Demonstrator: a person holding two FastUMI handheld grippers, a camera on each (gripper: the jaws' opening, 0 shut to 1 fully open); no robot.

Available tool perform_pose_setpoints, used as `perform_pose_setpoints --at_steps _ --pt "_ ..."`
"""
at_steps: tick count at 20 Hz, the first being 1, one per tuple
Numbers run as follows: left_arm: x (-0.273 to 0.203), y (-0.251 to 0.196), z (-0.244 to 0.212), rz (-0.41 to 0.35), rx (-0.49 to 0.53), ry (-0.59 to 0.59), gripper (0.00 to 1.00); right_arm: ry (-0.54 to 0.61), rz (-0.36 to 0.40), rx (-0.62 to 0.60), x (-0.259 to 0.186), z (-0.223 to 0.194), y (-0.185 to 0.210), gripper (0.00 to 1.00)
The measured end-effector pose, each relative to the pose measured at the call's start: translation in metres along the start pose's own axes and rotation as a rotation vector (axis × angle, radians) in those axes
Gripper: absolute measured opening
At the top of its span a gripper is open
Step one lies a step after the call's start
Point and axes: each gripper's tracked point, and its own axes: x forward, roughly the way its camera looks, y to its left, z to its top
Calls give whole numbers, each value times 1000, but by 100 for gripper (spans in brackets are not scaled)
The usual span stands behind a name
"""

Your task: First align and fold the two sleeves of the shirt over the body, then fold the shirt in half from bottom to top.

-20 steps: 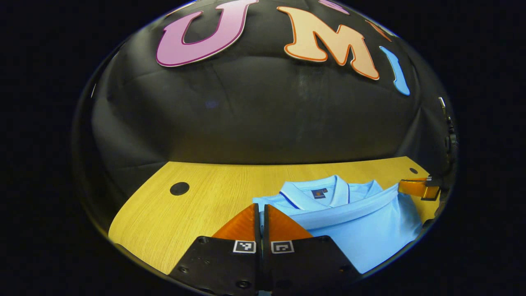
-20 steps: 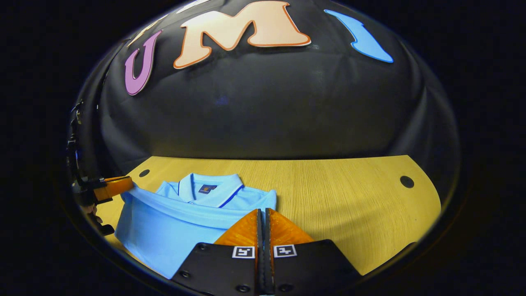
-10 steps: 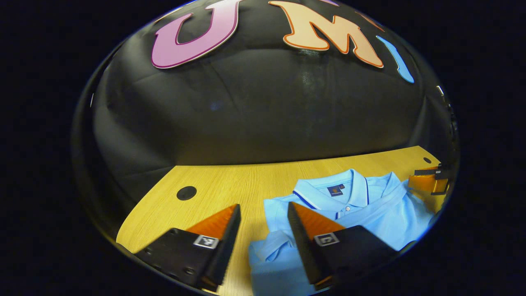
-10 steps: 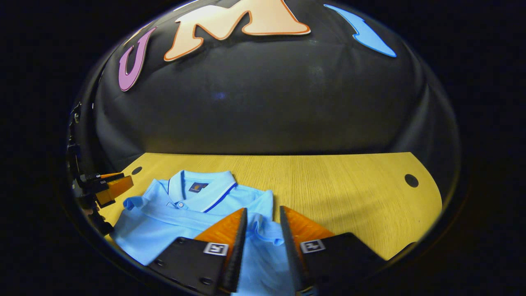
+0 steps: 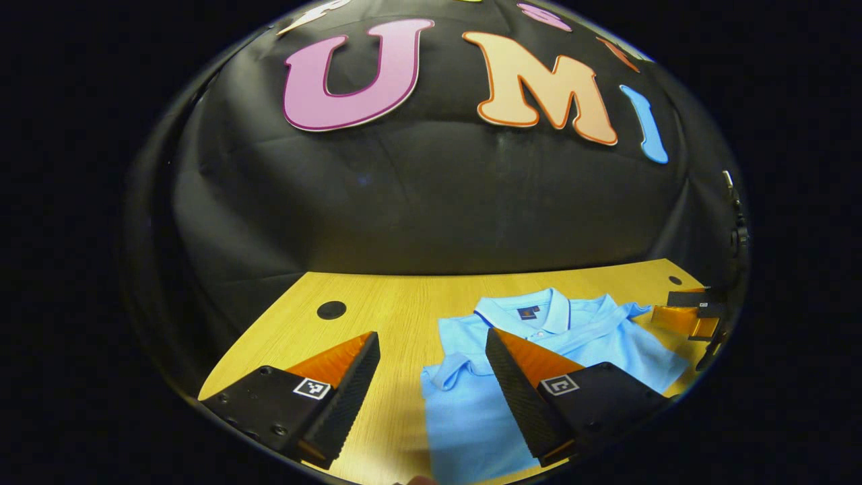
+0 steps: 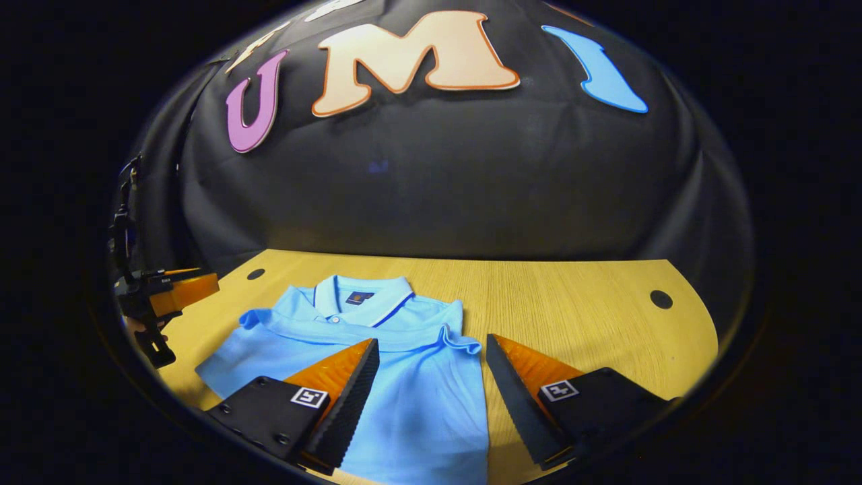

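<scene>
Left gripper view: left gripper (image 5: 431, 353) spread wide, holding nothing, over the shirt's (image 5: 559, 337) edge. Shirt lay folded on the table (image 5: 377, 303), collar (image 5: 539, 311) far, ahead-right.

Right gripper view: right gripper (image 6: 431, 357) also agape, empty, shirt (image 6: 417, 391) just ahead-left, hem doubled up near the collar (image 6: 360, 300). Both grippers equally close.

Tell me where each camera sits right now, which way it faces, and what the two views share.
Left gripper view: rides the left gripper, open above the shirt's edge, facing the booth wall; the right gripper shows far right.
Right gripper view: rides the right gripper, open over the shirt's other edge, facing the same wall; the left gripper shows far left.
Shared: the folded blue shirt, collar toward the wall, on the wooden table.
</scene>
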Motion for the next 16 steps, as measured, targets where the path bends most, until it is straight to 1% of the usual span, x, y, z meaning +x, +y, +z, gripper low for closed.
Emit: perform_pose_setpoints --at_steps 1,2,6,10,13,16 --pt "-13 -6 -4 -18 -6 -4 96 -22 3 -13 -13 1 0 95" --pt "-25 -11 -9 -34 -6 2 96 -38 5 -24 -27 -1 1 98" --pt "-74 -27 -29 -74 9 5 96 -68 51 -15 -80 -20 14 98" --pt "-115 -45 -55 -112 -1 18 97 -113 62 -62 -128 -37 20 98" --pt "-136 -51 -71 -110 4 19 97 -131 93 -67 -160 -53 32 98" --pt "-155 -57 -86 -100 1 24 95 -157 92 -72 -184 -64 36 98"
